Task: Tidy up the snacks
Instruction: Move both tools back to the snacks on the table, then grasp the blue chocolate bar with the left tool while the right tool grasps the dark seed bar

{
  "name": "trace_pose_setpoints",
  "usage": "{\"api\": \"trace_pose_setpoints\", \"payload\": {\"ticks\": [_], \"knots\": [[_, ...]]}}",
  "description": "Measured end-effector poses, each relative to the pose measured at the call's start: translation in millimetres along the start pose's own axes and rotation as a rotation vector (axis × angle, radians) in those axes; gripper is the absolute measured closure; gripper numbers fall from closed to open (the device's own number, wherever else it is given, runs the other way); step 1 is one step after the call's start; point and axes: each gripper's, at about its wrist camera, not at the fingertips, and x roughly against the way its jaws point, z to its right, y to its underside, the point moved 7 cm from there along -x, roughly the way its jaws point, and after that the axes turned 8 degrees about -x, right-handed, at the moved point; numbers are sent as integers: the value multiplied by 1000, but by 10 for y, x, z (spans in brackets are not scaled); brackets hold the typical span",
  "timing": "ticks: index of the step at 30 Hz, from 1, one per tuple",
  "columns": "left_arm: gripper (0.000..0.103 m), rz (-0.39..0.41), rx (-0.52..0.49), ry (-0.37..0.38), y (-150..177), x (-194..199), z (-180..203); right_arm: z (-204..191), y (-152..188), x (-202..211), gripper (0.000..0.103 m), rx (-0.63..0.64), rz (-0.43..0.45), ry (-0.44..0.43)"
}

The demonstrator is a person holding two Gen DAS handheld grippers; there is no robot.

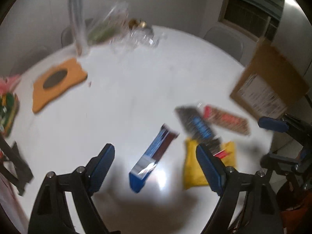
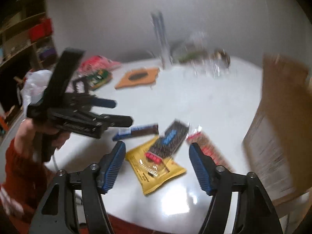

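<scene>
Both frames are pretty blurry, so take the fine detail with a pinch of salt; your left hand-held gripper [image 1: 155, 157] has its jaws spread wide with nothing between them, and it hangs over the white worktop [image 1: 124, 89]; same story for your right hand-held gripper [image 2: 157, 159], gaping and holding nothing.

Using the yellow snack packet [image 2: 156, 167] as the landmark: it lies flat on the worktop near your edge; a dark bar with a blue label [image 2: 169, 138] lies partly on top of its far end; a blue-and-brown bar [image 2: 137, 131] sits just to the left of it, apart from it; a red-and-brown bar [image 2: 204, 148] sits just to the right, partly hidden behind your right gripper's finger.

Further right of the yellow packet stands a cardboard box [image 2: 278, 120], tilted; well beyond the packet, toward the far side, there's an orange mat [image 2: 138, 78] with a dark oval on it, plus some clear wrappers and glassware [image 2: 204, 64] too smeared to make out.
</scene>
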Motion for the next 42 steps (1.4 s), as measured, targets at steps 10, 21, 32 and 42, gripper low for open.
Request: {"api": "trace_pose_setpoints", "payload": {"ticks": [10,21,32,42], "knots": [[25,-44,-42,58,149,-373,78,96,142,-679,25,-129,-49,56],[53,-36,-63,36,191,-326,13,135,48,-958,37,-158,-77,93],[60,-30,-111,-4,221,-316,54,170,-14,-1067,58,-168,-69,141],[84,-33,-122,-41,242,-285,36,116,-34,-1014,65,-98,-40,177]]}}
